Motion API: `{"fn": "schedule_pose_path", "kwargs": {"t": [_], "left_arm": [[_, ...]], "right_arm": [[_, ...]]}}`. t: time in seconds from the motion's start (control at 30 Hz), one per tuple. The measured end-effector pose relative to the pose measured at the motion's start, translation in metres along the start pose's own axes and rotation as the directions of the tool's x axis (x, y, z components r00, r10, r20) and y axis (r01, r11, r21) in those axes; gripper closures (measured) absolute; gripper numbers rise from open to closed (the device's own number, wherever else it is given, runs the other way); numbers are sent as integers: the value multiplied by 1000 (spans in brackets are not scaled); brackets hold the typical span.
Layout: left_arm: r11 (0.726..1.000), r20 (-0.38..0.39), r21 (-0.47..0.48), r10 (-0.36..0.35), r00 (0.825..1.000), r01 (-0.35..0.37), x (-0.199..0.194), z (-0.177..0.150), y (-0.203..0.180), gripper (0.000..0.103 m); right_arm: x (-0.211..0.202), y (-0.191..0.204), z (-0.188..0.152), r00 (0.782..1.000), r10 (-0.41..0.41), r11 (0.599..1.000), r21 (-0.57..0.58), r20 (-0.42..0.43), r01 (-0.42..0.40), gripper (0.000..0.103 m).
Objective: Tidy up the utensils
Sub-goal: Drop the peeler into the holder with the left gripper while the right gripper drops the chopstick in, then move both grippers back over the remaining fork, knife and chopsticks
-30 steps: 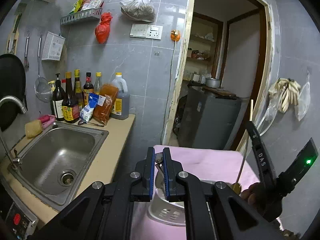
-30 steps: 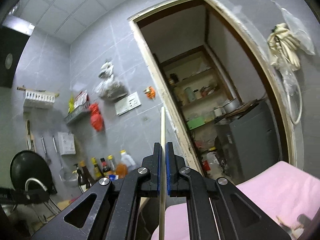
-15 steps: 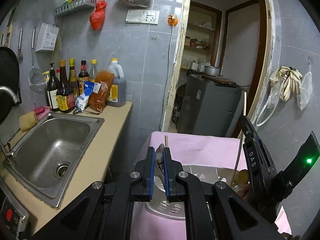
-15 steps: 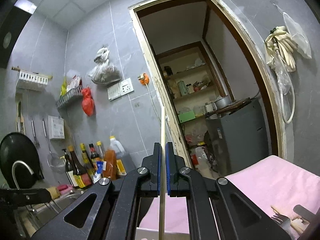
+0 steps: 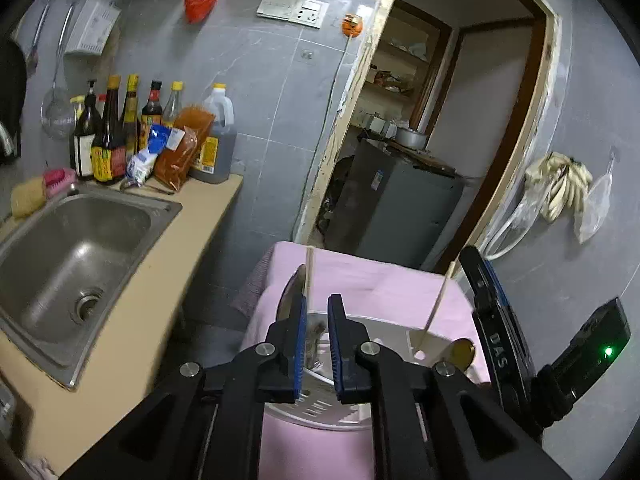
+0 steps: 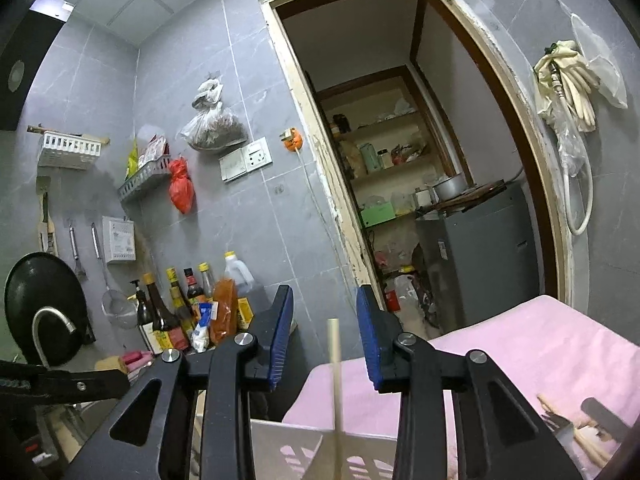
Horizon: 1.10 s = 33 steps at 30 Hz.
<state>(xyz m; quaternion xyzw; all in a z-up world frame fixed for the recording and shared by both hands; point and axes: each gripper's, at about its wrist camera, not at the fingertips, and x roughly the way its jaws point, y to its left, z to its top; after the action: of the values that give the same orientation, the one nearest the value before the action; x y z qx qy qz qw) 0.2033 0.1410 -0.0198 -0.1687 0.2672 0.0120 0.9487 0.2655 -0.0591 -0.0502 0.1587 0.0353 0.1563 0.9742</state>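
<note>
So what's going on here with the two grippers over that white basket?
A person is sorting utensils into a white slotted basket on a pink cloth beside the sink. The right gripper has just been opening; its jaws stand apart from the chopstick, which now stands free in the basket. The left gripper has been easing open too, with a knife against one pad, its handle down in the basket next to another chopstick.
</note>
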Motion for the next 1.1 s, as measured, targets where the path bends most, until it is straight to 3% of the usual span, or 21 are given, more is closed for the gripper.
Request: {"fn": "schedule_pose_path", "kwargs": {"t": [0.07, 0.17, 0.23, 0.3, 0.4, 0.53, 0.73, 1.1], "left_arm": [[1000, 9, -14, -8, 1000, 8, -2, 1, -1, 84], [999, 32, -27, -29, 999, 29, -8, 1, -4, 61], [998, 56, -38, -40, 998, 42, -12, 1, -8, 44], [998, 77, -35, -45, 996, 48, -16, 1, -16, 39], [1000, 108, -6, -20, 994, 21, -21, 0, -32, 20], [999, 175, 41, 24, 984, -32, -31, -5, -61, 1], [984, 222, 130, 91, 971, -122, -33, -21, -105, 0], [971, 203, 195, 97, 974, -138, -17, -70, -165, 0]], "right_arm": [[-6, -6, 7, 1000, 4, 1000, -11, -26, -5, 74], [-16, -11, 16, 999, -1, 999, -36, -46, -1, 66], [-25, -16, 26, 997, -17, 998, -60, -69, 13, 50], [-35, -22, 38, 996, -24, 997, -82, -85, 17, 47], [-47, -31, 53, 994, -29, 994, -107, -107, 17, 38], [-68, -47, 78, 992, -38, 989, -150, -121, 19, 18], [-96, -74, 104, 988, -70, 975, -221, -135, 39, 2], [-126, -133, 123, 984, -113, 943, -327, -136, 63, 1]]}}
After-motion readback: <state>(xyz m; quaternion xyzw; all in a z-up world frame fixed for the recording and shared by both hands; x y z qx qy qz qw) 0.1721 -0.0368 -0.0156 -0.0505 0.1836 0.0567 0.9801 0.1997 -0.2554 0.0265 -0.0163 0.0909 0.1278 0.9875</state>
